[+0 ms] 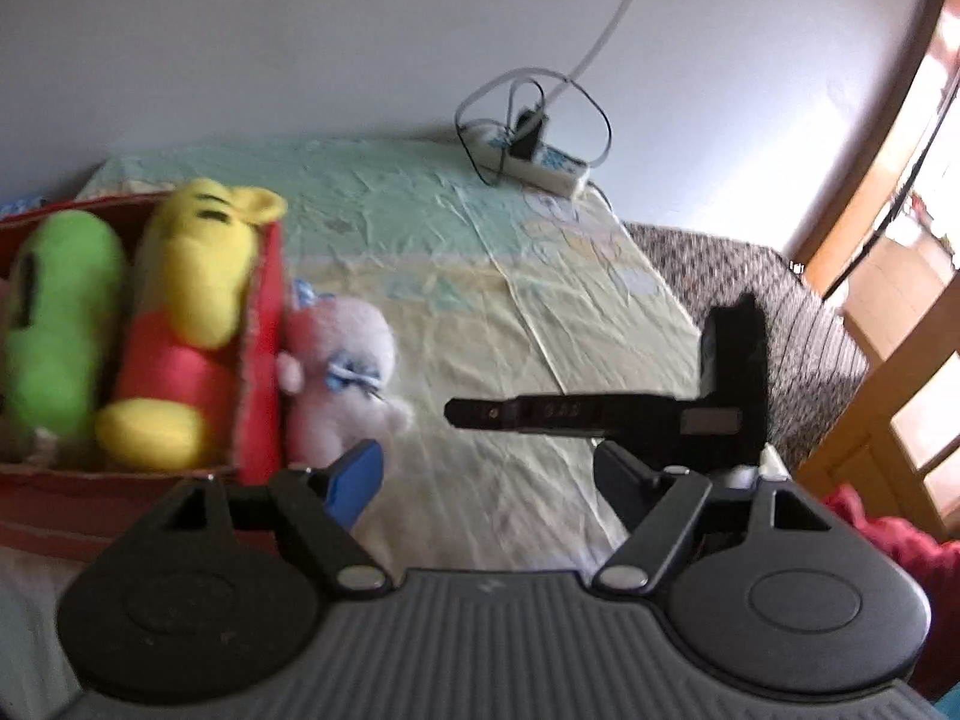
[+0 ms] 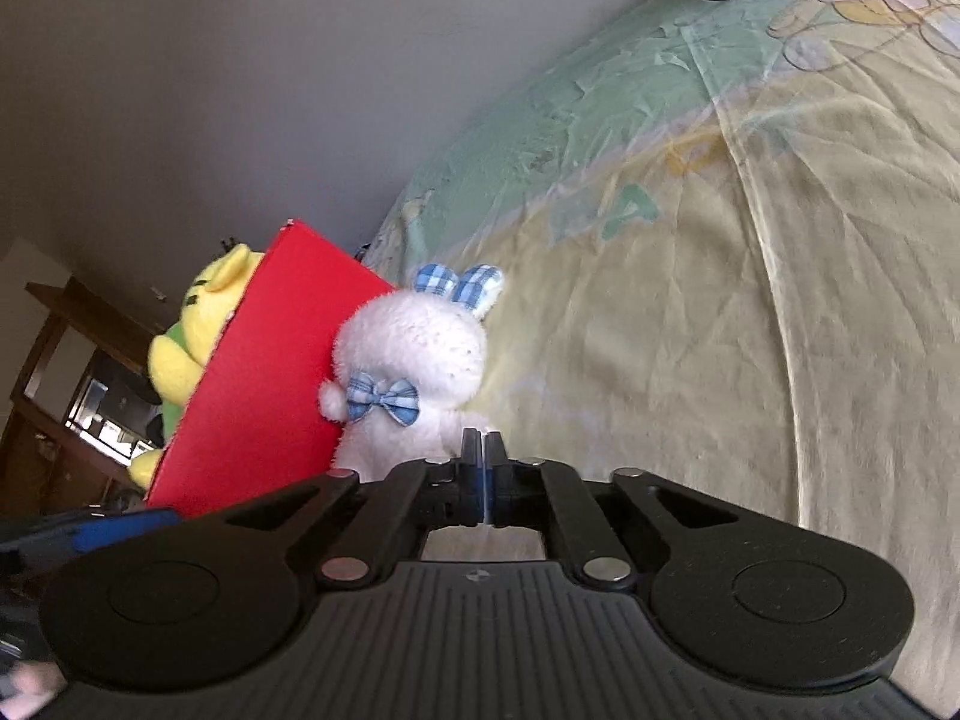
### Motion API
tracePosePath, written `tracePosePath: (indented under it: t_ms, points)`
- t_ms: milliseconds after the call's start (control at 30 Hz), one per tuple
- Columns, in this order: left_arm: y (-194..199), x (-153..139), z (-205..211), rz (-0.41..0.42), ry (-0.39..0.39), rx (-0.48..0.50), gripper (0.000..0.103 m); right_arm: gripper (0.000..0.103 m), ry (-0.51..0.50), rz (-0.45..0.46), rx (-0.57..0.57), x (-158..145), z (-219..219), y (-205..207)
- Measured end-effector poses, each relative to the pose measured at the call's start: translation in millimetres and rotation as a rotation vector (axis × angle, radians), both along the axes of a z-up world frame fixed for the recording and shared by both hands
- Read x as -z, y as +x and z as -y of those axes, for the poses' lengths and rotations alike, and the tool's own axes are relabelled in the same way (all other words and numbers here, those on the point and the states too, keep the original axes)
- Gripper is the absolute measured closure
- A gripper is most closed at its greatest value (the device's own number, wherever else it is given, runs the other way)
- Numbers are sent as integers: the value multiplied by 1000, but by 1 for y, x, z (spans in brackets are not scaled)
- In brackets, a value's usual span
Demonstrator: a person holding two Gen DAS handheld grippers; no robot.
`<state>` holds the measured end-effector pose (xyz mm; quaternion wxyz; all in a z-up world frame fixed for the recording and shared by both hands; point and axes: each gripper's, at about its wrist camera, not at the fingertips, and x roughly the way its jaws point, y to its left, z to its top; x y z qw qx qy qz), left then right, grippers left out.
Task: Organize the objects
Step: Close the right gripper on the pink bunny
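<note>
The small white plush rabbit with blue checked ears and a blue checked bow (image 2: pixel 414 372) sits on the bed, leaning against the outer wall of the red cardboard box (image 2: pixel 270 372), at about ten o'clock from the right tongs (image 2: pixel 483 450) in the right wrist view. It looks light, soft and squashy, with fluffy pile that should not slip; nothing about it seems fragile. The plump body below the bow, or the head, would give the fullest hold, while the thin ears or bow would probably let it dangle and swing. The right tongs are pressed together with only a sliver between them, just in front of the rabbit's lower body; whether they pinch any fur cannot be told. The left tongs (image 1: pixel 486 468) stand apart and empty, the rabbit at ten o'clock from them. Inside the box lie a yellow plush bear in a red shirt (image 1: pixel 192 324) and a green plush toy (image 1: pixel 60 312). The yellow-green patterned bedsheet (image 2: pixel 720 300) spreads beyond
</note>
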<state>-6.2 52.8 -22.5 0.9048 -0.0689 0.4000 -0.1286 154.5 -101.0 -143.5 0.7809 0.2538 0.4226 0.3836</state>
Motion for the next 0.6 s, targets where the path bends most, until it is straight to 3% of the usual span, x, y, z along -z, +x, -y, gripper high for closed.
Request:
tracePosePath:
  t_ms: [167,367,467,600]
  points:
    - [11,22,11,-53,47,15,26,78,-121,156,-88,-1,-34,3]
    - [6,37,7,-114,59,-24,25,80,-223,309,-178,2,-67,1]
    - [1,40,2,-132,57,-49,25,94,-274,380,-216,2,-78,-3]
    - [-3,40,0,-135,50,-72,25,97,-304,396,-206,-3,-65,-8]
